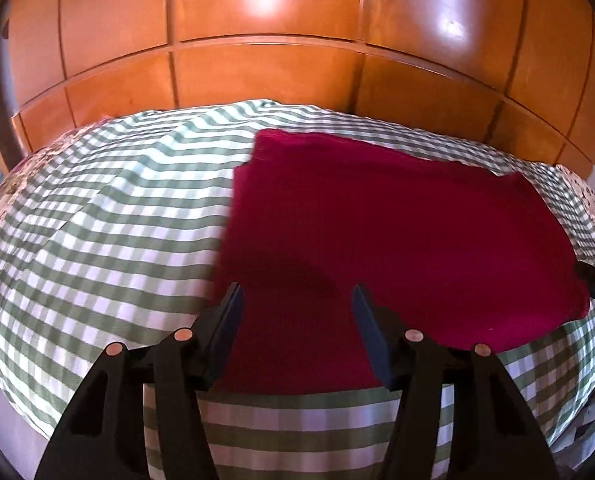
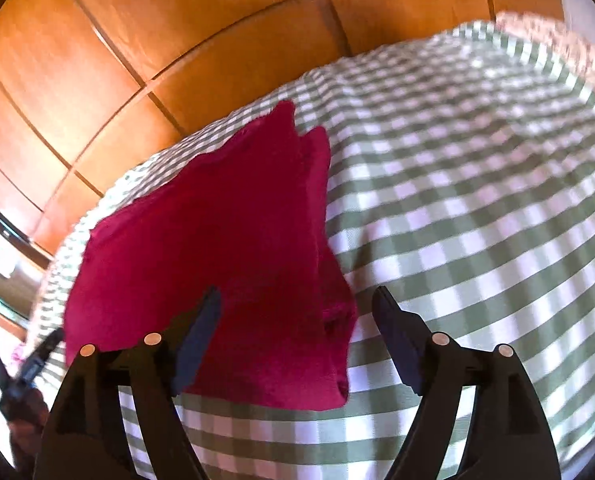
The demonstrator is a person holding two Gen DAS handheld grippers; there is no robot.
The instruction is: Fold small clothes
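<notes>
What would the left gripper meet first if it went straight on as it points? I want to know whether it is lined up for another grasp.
Most likely the red cloth: the open left gripper points down at its near part, with nothing between. Depth is uncertain.

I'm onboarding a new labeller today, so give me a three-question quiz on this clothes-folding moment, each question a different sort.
1. True or false: the red garment lies on a green-and-white checked bedcover.
2. Multiple choice: what stands behind the bed? A) a window B) wooden panelled doors C) a bare brick wall
3. Fill in: in its own wrist view, the right tool has its jaws ____, with nothing pinched between them.

Key: 1 true. 2 B, the wooden panelled doors. 3 open; the left tool stands open over the garment too.
</notes>
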